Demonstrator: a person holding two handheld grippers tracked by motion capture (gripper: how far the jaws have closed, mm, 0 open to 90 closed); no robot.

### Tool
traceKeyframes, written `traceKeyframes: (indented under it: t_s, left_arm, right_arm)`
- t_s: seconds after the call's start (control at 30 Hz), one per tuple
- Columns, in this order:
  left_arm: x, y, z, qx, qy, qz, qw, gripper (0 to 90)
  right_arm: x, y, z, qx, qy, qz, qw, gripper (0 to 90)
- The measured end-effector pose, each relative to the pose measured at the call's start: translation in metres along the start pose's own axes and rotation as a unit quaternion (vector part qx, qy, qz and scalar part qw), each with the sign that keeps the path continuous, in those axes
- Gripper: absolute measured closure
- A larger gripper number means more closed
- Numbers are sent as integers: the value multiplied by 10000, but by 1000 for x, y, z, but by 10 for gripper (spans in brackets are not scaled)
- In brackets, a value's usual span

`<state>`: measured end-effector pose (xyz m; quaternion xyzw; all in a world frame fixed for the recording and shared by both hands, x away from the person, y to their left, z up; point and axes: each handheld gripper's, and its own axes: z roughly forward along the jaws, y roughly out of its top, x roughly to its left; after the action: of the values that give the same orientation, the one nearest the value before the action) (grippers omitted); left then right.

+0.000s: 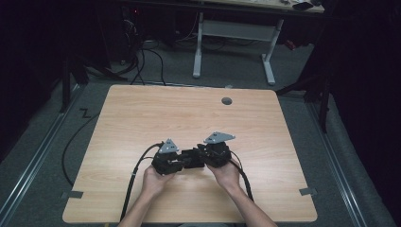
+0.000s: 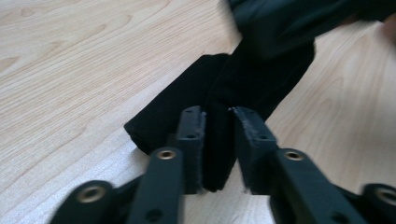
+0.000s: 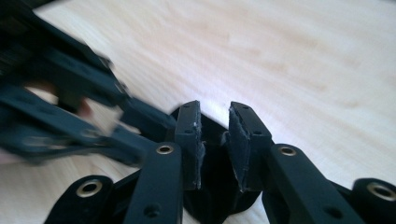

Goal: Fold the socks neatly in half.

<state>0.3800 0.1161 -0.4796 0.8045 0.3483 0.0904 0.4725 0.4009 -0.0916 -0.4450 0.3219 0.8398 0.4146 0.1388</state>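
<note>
Left gripper (image 1: 182,164) sits low at the near middle of the bench (image 1: 142,113), aimed right at the black cloth (image 1: 191,157). In the left gripper view its fingers (image 2: 192,140) stand apart with 1 folded edge of the cloth (image 2: 219,140) between them; the left pad looks close to the fabric and the right one shows a gap, so I'd call it a loose bracket, not a clamp. Likely there to steady that end while the other side works.

The cloth itself is a dark folded or rolled piece, lying between the 2 grippers, partly on the bench and partly lifted toward the right. Can't tell the fold count, it's too dark.

Right gripper (image 1: 201,156) comes in from the other side, aimed left, slightly higher. In the right gripper view its fingers (image 3: 189,140) are also apart, with the cloth's end (image 3: 215,163) sitting in the gap; I can't see firm pad contact there either. Judgement: the 2 grippers oppose each other so the piece can be passed or refolded between them, and the grip is mid-change.

Count: 2 grippers, 2 hands, 1 cloth, 1 bench, 1 round cable port (image 1: 227,100) at the far edge. A second desk (image 1: 236,28) stands on the floor beyond.
</note>
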Motion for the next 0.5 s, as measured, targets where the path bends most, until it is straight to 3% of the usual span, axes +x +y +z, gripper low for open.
traceKeyframes:
  t_s: [0.1,0.13,0.2,0.33,0.4,0.5]
  left_arm:
    - [4,2,-7,-277,-108,-216,9993,625]
    - [8,4,-11,-469,-135,-392,9980,601]
    - [11,7,-12,-548,-76,-546,9970,593]
    - [13,10,-3,-331,126,-622,9974,622]
    - [15,7,4,-109,212,-670,9975,643]
    - [14,2,12,89,339,-618,9975,665]
  right_arm:
    - [-1,-7,7,150,38,39,9999,756]
    - [-1,-11,7,155,64,70,9998,757]
    - [-2,-14,7,167,95,64,9998,757]
    - [-3,-18,5,144,152,58,9998,748]
    - [-3,-20,4,116,185,70,9997,729]
    - [-1,-25,1,80,272,34,9996,697]
